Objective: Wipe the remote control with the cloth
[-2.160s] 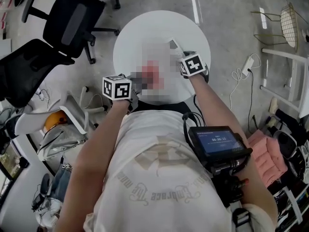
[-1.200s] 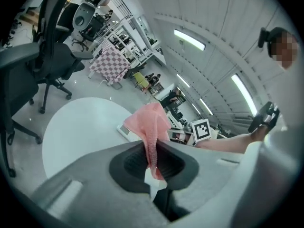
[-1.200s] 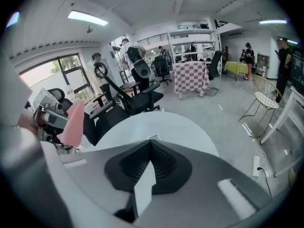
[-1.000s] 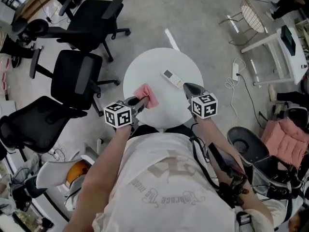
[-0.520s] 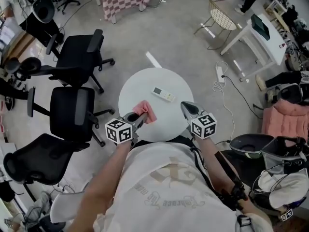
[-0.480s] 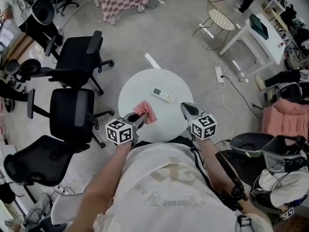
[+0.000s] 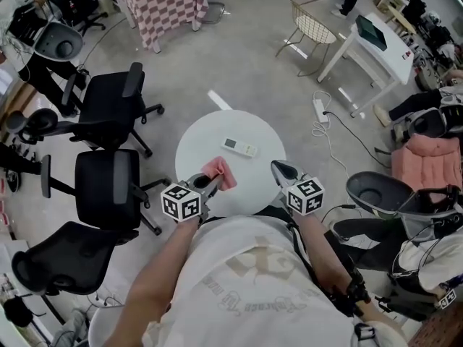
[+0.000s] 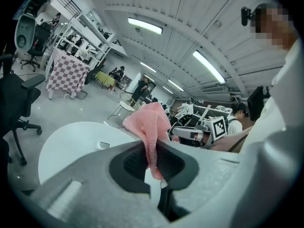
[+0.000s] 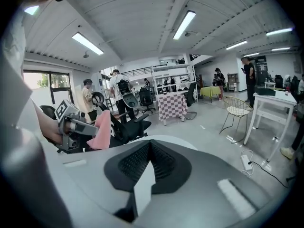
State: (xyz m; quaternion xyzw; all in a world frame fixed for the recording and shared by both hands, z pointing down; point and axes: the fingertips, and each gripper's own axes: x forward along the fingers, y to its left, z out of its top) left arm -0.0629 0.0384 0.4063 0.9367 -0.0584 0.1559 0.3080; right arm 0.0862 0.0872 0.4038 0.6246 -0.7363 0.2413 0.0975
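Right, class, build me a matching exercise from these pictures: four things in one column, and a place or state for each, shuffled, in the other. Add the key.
Things
1. cloth
2. remote control
3. right gripper
4. table

Places or states
A. lies on the tabletop, apart from both grippers
B. jaws shut, nothing between them
C. pink, pinched in the left gripper
D. round and white, beside black office chairs

Pairs: 1-C, 2-A, 3-B, 4-D
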